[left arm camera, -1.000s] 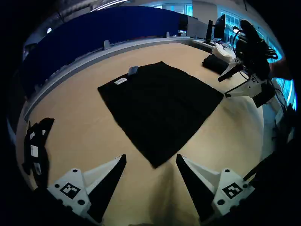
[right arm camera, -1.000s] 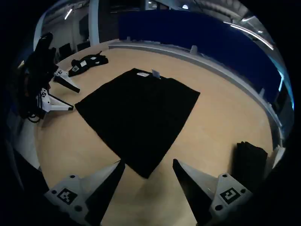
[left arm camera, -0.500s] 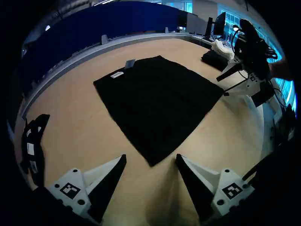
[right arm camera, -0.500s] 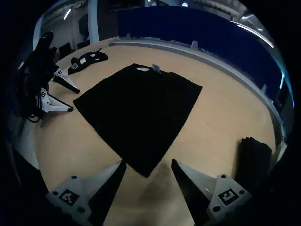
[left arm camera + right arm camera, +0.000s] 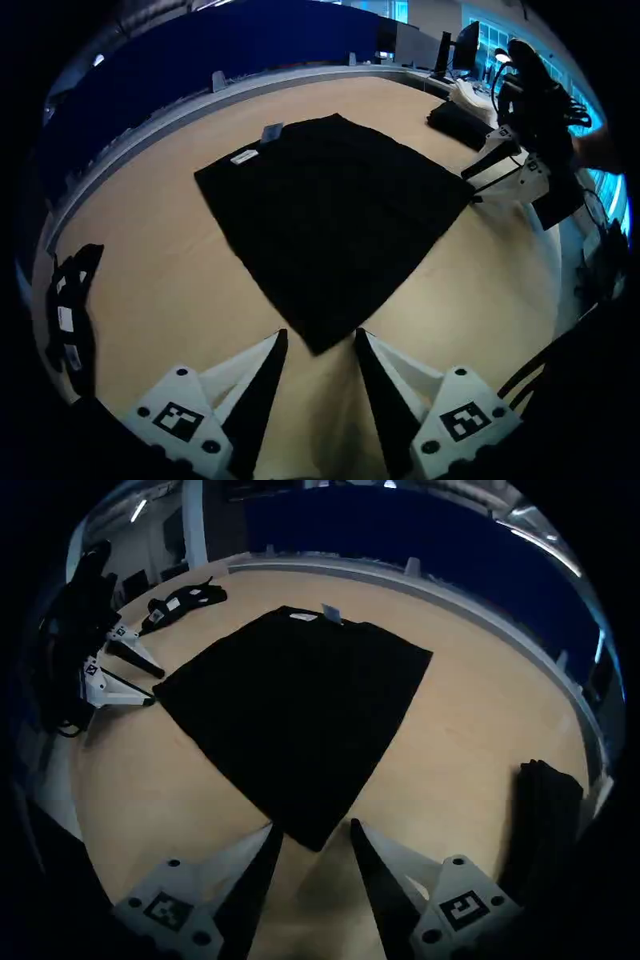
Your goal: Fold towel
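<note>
The towel (image 5: 336, 208) lies flat, unfolded. The left gripper (image 5: 318, 334) and right gripper (image 5: 314, 824) each straddle a corner, fingers narrowly parted, gripping nothing yet.

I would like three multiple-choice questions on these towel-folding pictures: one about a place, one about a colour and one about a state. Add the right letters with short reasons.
1. In the left gripper view, where is the nearest corner of the flat black cloth towel?
A) between the fingers of the left tool
B) hanging off the pale wooden table
C) under a cup

2. What colour is the partition wall behind the table?
A) yellow
B) green
C) blue

3. How is the right tool?
A) shut on the towel
B) open
C) holding a bottle

Answers: 1 A, the corner points into the gap between the fingers. 2 C, the wall is deep blue. 3 B, a clear gap separates its fingers.
</note>
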